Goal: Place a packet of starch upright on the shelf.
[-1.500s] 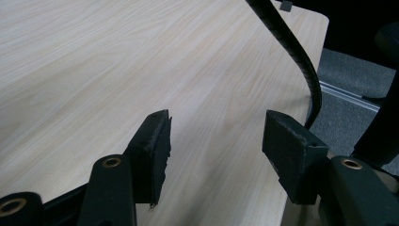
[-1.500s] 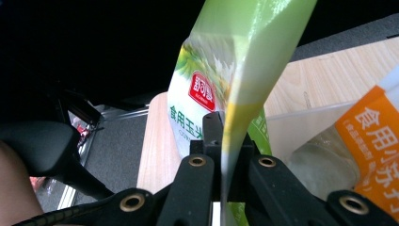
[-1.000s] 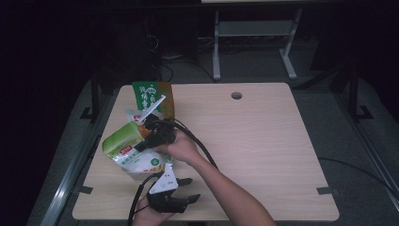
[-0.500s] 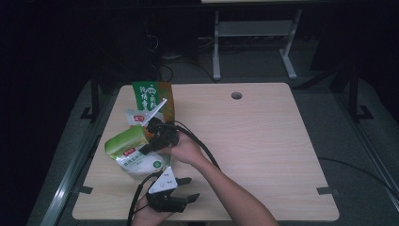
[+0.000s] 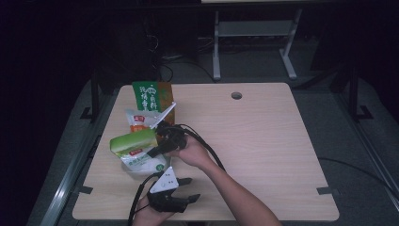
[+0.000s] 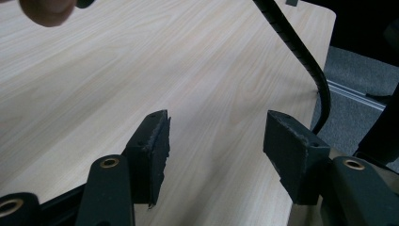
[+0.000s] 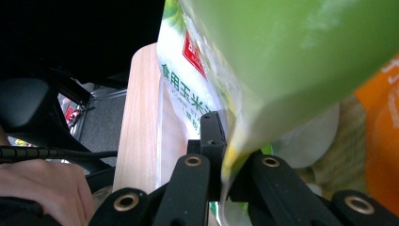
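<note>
My right gripper [image 5: 154, 150] is shut on the edge of a green pouch [image 5: 133, 141], which it holds just over a white pouch with green print [image 5: 142, 163] at the table's left. In the right gripper view the jaws [image 7: 228, 176] pinch the green pouch's [image 7: 287, 61] yellowish seam, with the white pouch [image 7: 183, 84] behind it. My left gripper [image 5: 190, 189] rests near the front edge, pointing right. Its jaws [image 6: 216, 141] stand open over bare wood with nothing between them.
An orange and white pouch [image 5: 138, 120] lies behind the green one, and a tall green bag [image 5: 151, 96] stands at the back left. The wooden table [image 5: 263, 141] has a cable hole [image 5: 236, 95]. The right gripper's cable [image 6: 294, 47] runs across the left gripper view.
The right hand has sunk a little and shifted with the green pouch, which now lies flatter over the white pouch. The left gripper has stayed in place.
</note>
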{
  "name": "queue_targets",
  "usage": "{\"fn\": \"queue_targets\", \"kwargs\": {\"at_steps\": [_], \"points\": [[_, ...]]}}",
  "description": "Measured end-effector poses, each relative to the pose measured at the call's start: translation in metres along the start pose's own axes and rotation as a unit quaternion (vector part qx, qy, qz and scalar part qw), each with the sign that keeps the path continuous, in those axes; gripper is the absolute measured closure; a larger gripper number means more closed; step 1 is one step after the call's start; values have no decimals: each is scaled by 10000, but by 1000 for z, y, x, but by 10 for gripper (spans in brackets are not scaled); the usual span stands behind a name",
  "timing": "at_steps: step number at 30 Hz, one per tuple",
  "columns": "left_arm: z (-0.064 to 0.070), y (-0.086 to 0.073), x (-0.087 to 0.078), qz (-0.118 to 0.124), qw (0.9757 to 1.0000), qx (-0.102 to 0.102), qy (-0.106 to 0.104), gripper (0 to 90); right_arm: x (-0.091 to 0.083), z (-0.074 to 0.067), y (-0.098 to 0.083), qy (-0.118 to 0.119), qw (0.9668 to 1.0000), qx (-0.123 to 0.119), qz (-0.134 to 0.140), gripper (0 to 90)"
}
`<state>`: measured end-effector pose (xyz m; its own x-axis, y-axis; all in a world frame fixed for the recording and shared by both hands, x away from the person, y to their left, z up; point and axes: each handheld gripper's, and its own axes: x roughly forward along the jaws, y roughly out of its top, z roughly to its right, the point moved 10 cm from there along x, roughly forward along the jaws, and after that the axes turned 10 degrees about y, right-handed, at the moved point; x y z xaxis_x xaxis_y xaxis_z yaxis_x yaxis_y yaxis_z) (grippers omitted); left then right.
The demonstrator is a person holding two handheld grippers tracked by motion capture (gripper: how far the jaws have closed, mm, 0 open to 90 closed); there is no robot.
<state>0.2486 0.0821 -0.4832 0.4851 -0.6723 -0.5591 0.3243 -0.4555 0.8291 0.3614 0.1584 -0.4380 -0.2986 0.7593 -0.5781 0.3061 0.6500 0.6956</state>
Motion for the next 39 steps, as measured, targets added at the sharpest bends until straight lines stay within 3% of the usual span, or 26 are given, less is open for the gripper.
{"fn": "queue_targets", "kwargs": {"at_steps": [12,27,39], "points": [[-4,0,0,8,10000,-20,80,396,-2,0,-5,64,9999,113,84,864],[-6,0,1,10,9999,-78,124,381,-17,-3,-5,-22,9997,101,243,712],[-11,0,1,3,9998,-82,165,377,-39,-5,-12,-123,9994,84,306,617]]}}
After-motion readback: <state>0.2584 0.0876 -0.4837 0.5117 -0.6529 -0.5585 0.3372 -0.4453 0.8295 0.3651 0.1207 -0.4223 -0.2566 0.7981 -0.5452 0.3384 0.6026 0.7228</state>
